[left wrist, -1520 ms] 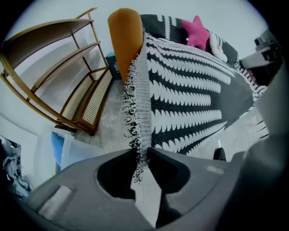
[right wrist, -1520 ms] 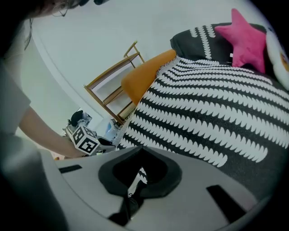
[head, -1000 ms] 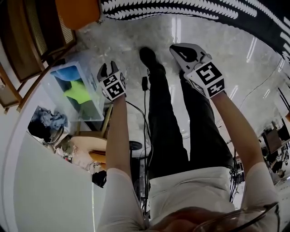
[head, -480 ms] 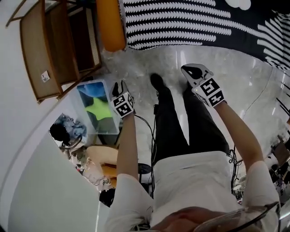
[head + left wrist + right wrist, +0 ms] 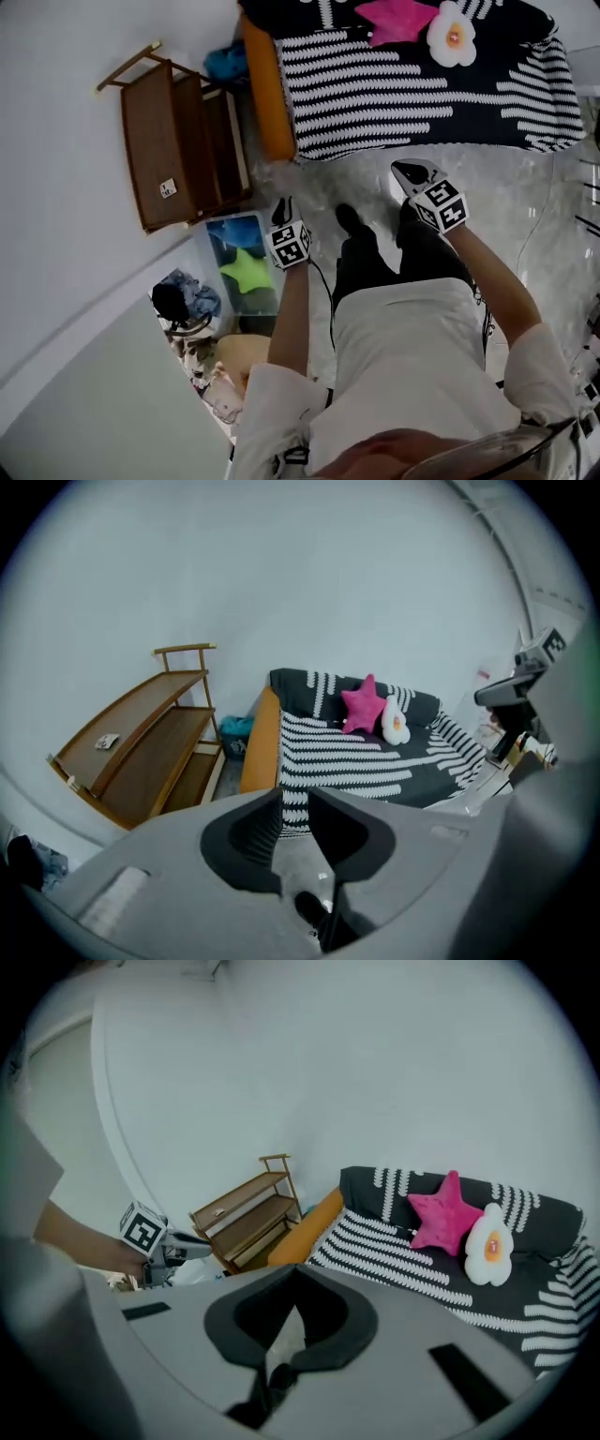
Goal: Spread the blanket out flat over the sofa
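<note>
1. Black-and-white striped woven blanket [image 5: 422, 84] lies draped over the sofa with the orange padded arm [image 5: 267, 89] at the top of the head view. Its long axis runs side to side across the person's front. Both tools are held over the pale glossy floor [image 5: 525, 202], apart from the blanket. The right gripper [image 5: 412, 172] sits nearer its front edge, and the left gripper [image 5: 279, 208] is farther back, towards the orange arm end.

2. In the left gripper view, the left gripper [image 5: 294, 794] has its jaws a narrow gap apart. They have just been closing, with nothing between them. The blanket [image 5: 347, 761] lies ahead and slightly right, under a pink star cushion [image 5: 361, 705].

3. In the right gripper view, the right gripper [image 5: 295, 1274] has its jaw tips pressed together, pinching nothing. The blanket [image 5: 394, 1241] lies ahead and to the right. It looks largely flat already, so any next reach would likely go forward to its front edge.
</note>
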Available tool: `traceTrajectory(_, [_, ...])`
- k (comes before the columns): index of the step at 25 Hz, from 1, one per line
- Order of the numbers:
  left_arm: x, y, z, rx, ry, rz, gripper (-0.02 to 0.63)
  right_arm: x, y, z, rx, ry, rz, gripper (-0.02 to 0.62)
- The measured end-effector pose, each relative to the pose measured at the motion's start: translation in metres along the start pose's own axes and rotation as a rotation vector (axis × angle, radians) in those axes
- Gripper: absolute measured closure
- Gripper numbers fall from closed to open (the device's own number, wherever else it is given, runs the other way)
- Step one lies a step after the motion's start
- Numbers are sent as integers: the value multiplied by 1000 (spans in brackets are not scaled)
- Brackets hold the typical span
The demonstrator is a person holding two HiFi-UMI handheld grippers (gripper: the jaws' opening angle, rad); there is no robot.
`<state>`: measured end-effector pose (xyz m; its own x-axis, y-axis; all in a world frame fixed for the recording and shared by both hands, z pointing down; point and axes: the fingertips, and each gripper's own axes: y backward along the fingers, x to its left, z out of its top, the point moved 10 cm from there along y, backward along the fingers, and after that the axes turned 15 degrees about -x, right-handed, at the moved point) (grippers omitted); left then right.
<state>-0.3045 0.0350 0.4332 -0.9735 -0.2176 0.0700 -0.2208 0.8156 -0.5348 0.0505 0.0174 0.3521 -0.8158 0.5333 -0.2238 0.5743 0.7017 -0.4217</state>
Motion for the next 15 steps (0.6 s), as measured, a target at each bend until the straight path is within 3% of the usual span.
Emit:
traceTrajectory(2, [-8, 16, 21, -22, -8, -38, 515, 8, 16, 18, -28, -11, -14, 591])
traceTrajectory(7, [-32, 47, 76, -131, -131, -131, 517, 17, 56, 60, -102, -5, -68, 592])
traceTrajectory(12, [-53, 86, 126, -215, -137, -214, 522, 28, 100, 90, -132, 33, -114, 592])
traceTrajectory(15, [-65, 114, 155, -308, -182, -222, 543, 34, 128, 105, -168, 50, -116, 592])
